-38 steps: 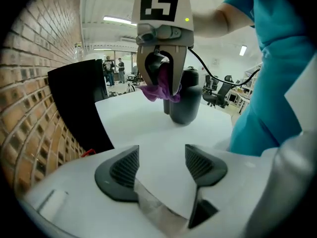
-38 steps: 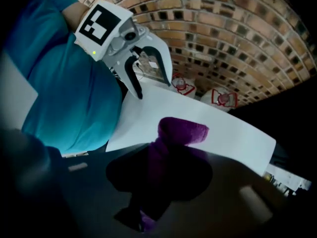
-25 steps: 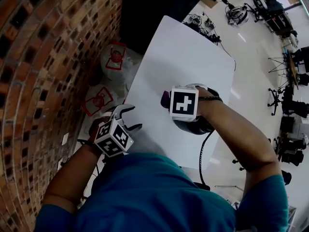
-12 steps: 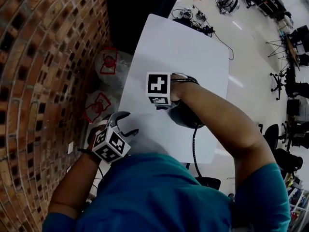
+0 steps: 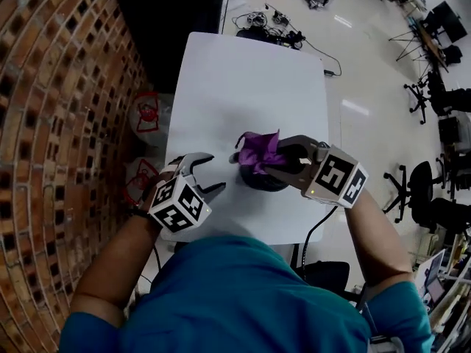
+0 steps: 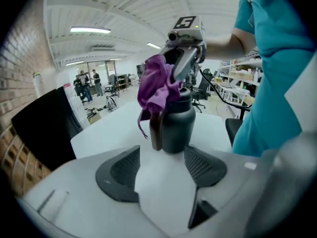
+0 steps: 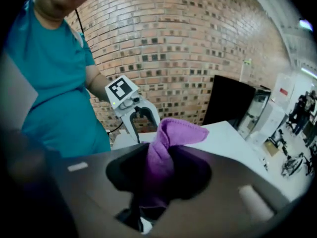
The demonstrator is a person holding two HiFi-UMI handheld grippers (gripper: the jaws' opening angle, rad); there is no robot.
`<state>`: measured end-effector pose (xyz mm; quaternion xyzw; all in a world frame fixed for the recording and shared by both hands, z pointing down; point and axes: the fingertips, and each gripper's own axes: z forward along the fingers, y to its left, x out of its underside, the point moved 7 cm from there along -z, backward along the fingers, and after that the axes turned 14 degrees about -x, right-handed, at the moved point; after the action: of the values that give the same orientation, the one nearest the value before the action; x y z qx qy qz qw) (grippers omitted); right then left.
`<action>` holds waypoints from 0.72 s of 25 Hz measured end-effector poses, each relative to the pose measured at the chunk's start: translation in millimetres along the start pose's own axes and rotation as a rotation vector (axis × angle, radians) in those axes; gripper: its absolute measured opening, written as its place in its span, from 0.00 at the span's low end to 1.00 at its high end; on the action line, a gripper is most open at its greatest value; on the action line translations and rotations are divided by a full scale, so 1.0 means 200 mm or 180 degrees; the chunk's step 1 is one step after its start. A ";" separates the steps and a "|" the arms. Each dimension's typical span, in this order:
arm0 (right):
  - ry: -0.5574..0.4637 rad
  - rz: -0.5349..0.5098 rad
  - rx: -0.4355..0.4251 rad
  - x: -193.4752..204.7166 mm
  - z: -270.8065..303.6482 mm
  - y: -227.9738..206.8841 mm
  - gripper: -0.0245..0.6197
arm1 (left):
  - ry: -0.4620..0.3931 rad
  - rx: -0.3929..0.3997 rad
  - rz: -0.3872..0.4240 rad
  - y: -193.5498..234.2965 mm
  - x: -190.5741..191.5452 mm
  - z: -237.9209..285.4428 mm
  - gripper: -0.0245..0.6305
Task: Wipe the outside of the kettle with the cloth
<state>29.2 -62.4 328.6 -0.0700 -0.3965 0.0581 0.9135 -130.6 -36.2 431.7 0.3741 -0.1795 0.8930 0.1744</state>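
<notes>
Where the table (image 5: 221,72) nears the person, the dark kettle (image 6: 177,125) stands upright, with the purple cloth (image 5: 257,150) bunched on its top. The right gripper (image 7: 161,170) has its jaws closed on the cloth, which fills the gap between them and pokes up past the tips. Bare tabletop runs from the kettle to the far edge and out to both sides; the near edge lies close by. The left gripper (image 6: 162,157) hovers at the table's near-left edge, jaws wide apart with nothing between them, aimed at the kettle and clear of it. Only its view shows the kettle's body and side handle; the right gripper view hides the kettle behind cloth and jaws. Whether the kettle holds anything cannot be told.
</notes>
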 end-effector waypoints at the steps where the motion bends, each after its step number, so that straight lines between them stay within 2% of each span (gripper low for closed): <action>1: -0.0057 -0.0026 0.0049 0.02 -0.01 0.03 0.21 | -0.0011 0.0037 0.0103 0.01 -0.07 0.05 0.48; 6: -0.0142 -0.0130 0.0325 0.18 -0.13 0.14 0.21 | 0.0146 0.0218 0.0592 -0.01 -0.26 0.30 0.46; 8: -0.0273 -0.0094 0.0475 0.27 -0.20 0.18 0.21 | 0.0233 0.0306 0.0730 -0.01 -0.28 0.35 0.41; 11: -0.0434 0.0067 0.0620 0.42 -0.26 0.26 0.21 | 0.0366 0.0391 0.0802 0.01 -0.29 0.36 0.32; 12: -0.0487 0.0146 0.0653 0.49 -0.25 0.30 0.21 | 0.0409 0.0376 0.0841 0.02 -0.29 0.36 0.24; 15: -0.0608 0.0390 0.0645 0.66 -0.15 0.43 0.21 | 0.0535 0.0356 0.0976 0.01 -0.30 0.38 0.23; 18: -0.0851 0.0386 0.0666 0.65 0.02 0.50 0.21 | 0.0663 0.0369 0.1081 0.01 -0.31 0.38 0.23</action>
<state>108.9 58.0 406.5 0.0100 -0.5012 0.1629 0.8498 -44.4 -83.1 436.3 0.2535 -0.1693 0.9523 0.0171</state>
